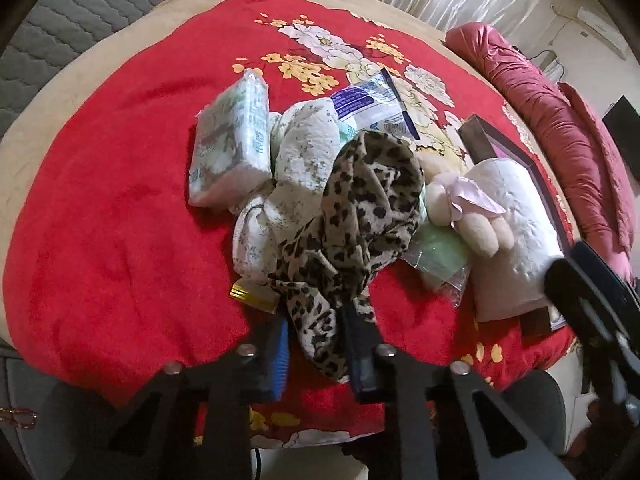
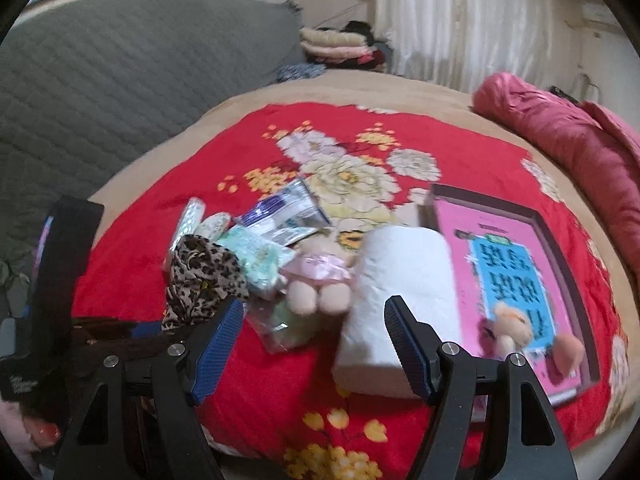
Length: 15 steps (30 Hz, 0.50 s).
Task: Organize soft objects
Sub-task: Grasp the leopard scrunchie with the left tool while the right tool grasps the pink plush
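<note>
A pile of soft things lies on the red floral blanket [image 1: 112, 208]. My left gripper [image 1: 314, 328] is shut on the leopard-print cloth [image 1: 360, 208], whose tail hangs between the fingers. Beside it lie a speckled white cloth [image 1: 304, 148], a tissue pack [image 1: 232, 140], a cream plush toy [image 1: 468, 216] with a pink bow and a white paper roll [image 1: 516, 240]. My right gripper [image 2: 314, 320] is open and empty, just in front of the paper roll [image 2: 400, 280] and the plush toy [image 2: 316, 284]. The leopard cloth [image 2: 204, 276] shows at its left.
A pink book in a dark tray [image 2: 520, 264] lies at the right with a small plush [image 2: 512, 324] on it. A blue and white packet [image 1: 372, 100] and clear green bags [image 1: 436, 256] sit in the pile. A crimson quilt [image 1: 560, 128] lines the right edge; a grey quilted mattress [image 2: 100, 80] lies at the left.
</note>
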Motion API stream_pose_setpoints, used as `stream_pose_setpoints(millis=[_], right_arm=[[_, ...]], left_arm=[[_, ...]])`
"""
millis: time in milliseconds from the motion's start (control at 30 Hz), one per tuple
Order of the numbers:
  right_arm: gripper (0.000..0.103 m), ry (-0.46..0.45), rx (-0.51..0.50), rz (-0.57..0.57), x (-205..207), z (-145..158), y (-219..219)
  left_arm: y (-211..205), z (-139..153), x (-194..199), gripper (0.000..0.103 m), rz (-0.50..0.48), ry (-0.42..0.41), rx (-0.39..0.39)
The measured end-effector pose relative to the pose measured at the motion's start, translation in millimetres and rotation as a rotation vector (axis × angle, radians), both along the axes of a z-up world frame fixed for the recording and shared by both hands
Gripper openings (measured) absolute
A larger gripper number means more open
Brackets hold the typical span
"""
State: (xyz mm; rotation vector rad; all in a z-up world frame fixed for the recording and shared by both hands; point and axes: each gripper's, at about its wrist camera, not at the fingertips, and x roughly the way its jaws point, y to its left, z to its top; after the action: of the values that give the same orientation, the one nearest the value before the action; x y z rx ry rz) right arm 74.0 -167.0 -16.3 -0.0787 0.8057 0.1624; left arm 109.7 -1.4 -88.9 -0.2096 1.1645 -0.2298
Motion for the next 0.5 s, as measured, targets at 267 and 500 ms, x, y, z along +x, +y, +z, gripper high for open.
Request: stream_pose_setpoints(millis=[267,500], right_arm=[[0.074,0.088,-0.074,0.051,41.3,-17.6,17.6],[0.074,0.192,-0.103,0.071,71.6,-31.7,16.7]], left_arm=[[17.0,6.6,-1.3,0.012,0.015,-0.023,-0.09],[28.0,8.6,3.0,0.012,0.023,-0.026,-0.143]])
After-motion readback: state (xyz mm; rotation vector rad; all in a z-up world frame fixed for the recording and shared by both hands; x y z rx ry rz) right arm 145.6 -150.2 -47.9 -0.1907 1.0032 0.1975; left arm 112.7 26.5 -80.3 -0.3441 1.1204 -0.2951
